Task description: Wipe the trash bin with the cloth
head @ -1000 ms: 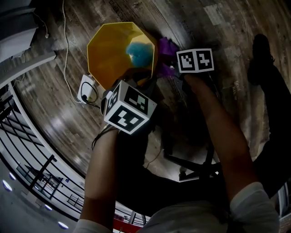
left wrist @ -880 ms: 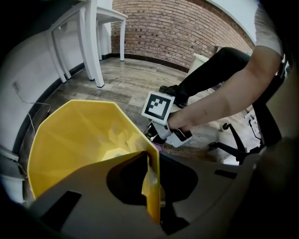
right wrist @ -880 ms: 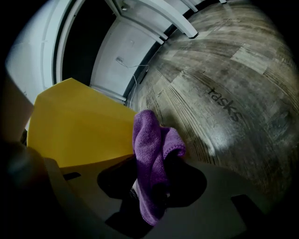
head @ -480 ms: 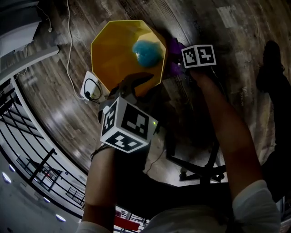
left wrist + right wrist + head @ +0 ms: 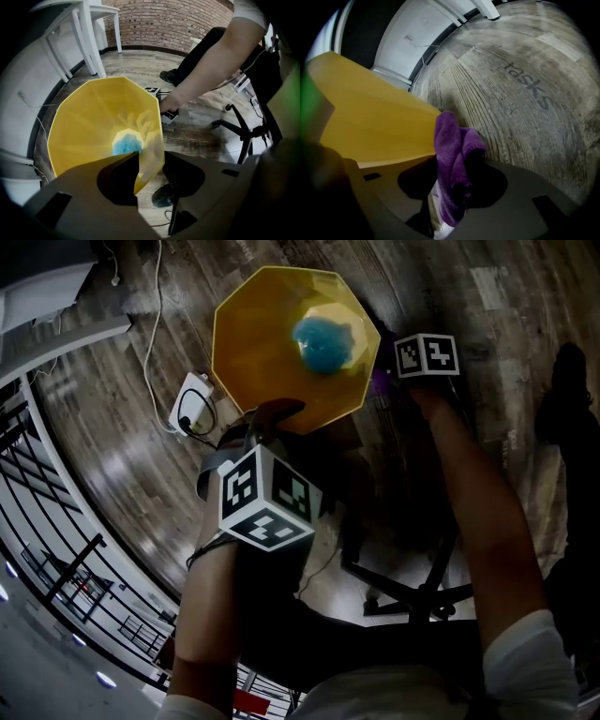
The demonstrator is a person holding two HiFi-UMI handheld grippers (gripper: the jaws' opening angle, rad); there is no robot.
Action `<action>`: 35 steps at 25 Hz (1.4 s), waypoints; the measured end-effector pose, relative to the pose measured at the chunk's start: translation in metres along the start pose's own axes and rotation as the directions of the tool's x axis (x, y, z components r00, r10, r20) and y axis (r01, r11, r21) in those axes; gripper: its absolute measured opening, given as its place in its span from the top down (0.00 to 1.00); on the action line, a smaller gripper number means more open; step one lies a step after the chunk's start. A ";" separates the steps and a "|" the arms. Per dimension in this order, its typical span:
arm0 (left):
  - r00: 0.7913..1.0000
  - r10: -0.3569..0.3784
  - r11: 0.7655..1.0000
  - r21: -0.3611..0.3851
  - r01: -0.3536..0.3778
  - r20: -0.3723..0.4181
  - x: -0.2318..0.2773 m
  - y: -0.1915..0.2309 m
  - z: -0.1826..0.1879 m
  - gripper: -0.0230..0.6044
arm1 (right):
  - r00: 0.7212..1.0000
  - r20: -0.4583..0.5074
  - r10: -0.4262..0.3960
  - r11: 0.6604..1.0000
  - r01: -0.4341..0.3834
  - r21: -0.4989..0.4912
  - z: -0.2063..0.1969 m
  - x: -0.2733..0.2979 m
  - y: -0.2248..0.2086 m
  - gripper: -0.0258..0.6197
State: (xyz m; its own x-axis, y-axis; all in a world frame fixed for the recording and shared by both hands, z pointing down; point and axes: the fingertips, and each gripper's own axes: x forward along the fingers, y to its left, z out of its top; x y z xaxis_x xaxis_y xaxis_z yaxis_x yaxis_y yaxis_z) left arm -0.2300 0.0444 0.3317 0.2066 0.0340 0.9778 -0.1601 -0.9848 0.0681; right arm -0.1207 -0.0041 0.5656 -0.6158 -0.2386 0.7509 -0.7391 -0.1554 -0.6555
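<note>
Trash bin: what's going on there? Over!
Left gripper just opening, bin wall between jaws. Right gripper shut on purple cloth, beside bin's outside. Blue lump inside bin.

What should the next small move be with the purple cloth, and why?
Probably push the purple cloth sideways onto the yellow bin, against its outer wall, and begin a stroke. The right tongs are shut on the cloth, which sits just beside that wall; whether it touches yet is unclear. Go gently: the left tongs have just been opening, the bin's edge loose between them.
</note>
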 end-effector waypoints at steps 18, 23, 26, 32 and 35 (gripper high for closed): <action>1.000 -0.008 1.000 -0.002 0.008 -0.019 0.013 0.001 0.017 0.78 | 0.996 0.080 0.047 0.999 -0.047 -0.007 0.004 -0.058 0.036 0.71; 0.998 -0.063 0.998 -0.004 0.063 0.010 0.015 -0.012 0.033 0.84 | 0.993 0.105 0.054 0.998 -0.056 0.010 0.004 -0.068 0.037 0.71; 0.995 -0.093 0.996 -0.002 0.094 0.028 0.017 -0.019 0.044 0.87 | 0.992 0.113 0.059 0.998 -0.061 0.009 0.006 -0.075 0.037 0.71; 0.990 -0.131 0.991 0.005 0.130 0.045 0.019 -0.027 0.055 0.89 | 0.984 0.137 0.112 0.993 -0.114 0.008 0.011 -0.092 0.047 0.71; 0.988 -0.143 0.989 -0.014 0.144 0.058 0.020 -0.029 0.061 0.89 | 0.972 0.168 0.166 0.985 -0.170 0.008 0.014 -0.106 0.056 0.71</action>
State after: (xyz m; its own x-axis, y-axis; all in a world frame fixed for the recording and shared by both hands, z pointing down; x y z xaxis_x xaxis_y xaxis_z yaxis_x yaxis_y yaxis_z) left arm -0.1627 0.0631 0.3369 0.2835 0.1647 0.9447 -0.1425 -0.9670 0.2114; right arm -0.0929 -0.0009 0.4478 -0.6754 -0.4189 0.6070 -0.6213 -0.1203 -0.7743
